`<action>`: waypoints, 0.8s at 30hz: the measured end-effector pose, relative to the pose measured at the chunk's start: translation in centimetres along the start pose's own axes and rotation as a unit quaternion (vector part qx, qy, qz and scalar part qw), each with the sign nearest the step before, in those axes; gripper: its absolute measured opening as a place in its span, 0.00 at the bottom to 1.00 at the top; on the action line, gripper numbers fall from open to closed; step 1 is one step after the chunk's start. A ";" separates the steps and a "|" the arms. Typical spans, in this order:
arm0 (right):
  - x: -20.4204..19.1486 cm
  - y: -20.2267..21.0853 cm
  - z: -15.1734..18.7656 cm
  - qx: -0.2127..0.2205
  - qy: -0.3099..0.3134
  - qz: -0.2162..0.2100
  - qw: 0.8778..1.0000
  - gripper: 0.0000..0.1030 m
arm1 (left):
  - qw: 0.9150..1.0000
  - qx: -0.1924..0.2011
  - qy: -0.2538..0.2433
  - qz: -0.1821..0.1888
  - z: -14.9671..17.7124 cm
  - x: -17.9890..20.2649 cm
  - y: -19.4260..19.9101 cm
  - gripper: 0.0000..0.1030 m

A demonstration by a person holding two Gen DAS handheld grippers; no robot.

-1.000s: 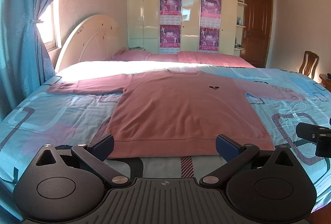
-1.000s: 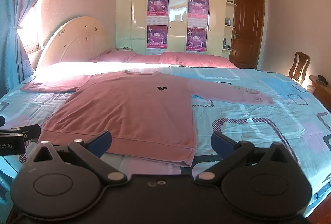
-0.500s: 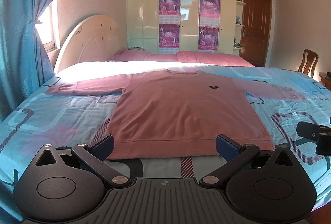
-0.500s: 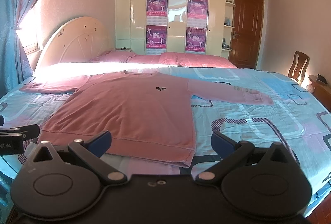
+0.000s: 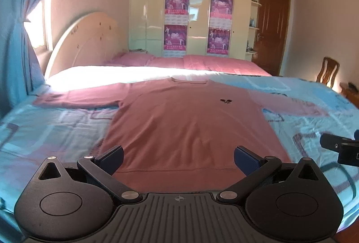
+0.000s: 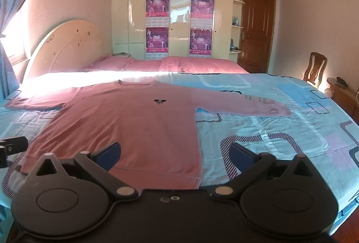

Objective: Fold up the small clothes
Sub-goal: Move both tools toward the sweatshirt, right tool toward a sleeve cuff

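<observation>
**Sweater spread flat, no fold begun**

I hold both grippers at the near edge of the bed (image 5: 44,131), just short of the hem of the pink sweater (image 5: 190,122). My left gripper (image 5: 178,159) has its jaws spread wide with nothing between them; through the gap I see the hem band lying flat on the bedspread. My right gripper (image 6: 175,154) is spread just as wide and also holds nothing. Its left finger sits over the sweater's near right corner, its right finger over bare blue bedspread.

The sweater lies face up across the middle of the bed, neckline toward the far edge where the pink pillows (image 6: 170,63) are, hem toward me. Both sleeves stretch straight out: the left sleeve (image 5: 76,98) toward the curtain-side edge, the right sleeve (image 6: 244,104) toward the chair-side edge. The small dark logo (image 6: 160,101) on the chest faces up.

I judge this to be the very start: the garment is laid out and smoothed, but no part is turned over yet. The next move, as I see it, calls for me to pick an edge. Either each gripper reaches out to a sleeve cuff to bring it across the body, or both drop onto the hem corners, close on the fabric, and carry the hem up toward the neckline. Whichever I choose, the jaws must come down low enough to pinch both layers, or the cloth will slide and the fold will skew.
</observation>
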State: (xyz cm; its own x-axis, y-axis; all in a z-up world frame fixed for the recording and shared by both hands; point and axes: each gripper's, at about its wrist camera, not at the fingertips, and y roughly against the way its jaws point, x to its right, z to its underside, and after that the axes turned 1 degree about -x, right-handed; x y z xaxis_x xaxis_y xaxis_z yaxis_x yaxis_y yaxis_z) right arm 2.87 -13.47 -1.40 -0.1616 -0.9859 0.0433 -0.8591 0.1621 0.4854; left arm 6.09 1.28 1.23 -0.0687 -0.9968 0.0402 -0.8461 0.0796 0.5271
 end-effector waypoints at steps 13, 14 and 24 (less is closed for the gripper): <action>1.3 -8.2 -4.4 -0.003 -0.024 0.045 0.999 0.99 | 0.999 -0.027 0.013 0.043 -4.7 -1.1 -10.0 1.00; 1.4 -8.7 -4.8 -0.002 -0.026 0.049 0.998 0.99 | 0.999 -0.028 0.011 0.042 -5.1 -1.2 -10.8 1.00; 1.5 -14.6 -7.5 0.001 -0.033 0.098 0.995 0.99 | 1.000 0.003 -0.012 0.011 -8.1 -2.5 -17.6 1.00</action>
State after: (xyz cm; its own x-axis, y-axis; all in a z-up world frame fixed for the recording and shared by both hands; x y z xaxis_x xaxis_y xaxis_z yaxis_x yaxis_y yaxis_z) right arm 18.82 -17.61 -1.89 -0.3580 -0.9303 0.0802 -0.8087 0.3519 0.4714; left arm 25.43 2.33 -1.23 -0.0999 -0.9945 0.0318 -0.8471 0.1018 0.5216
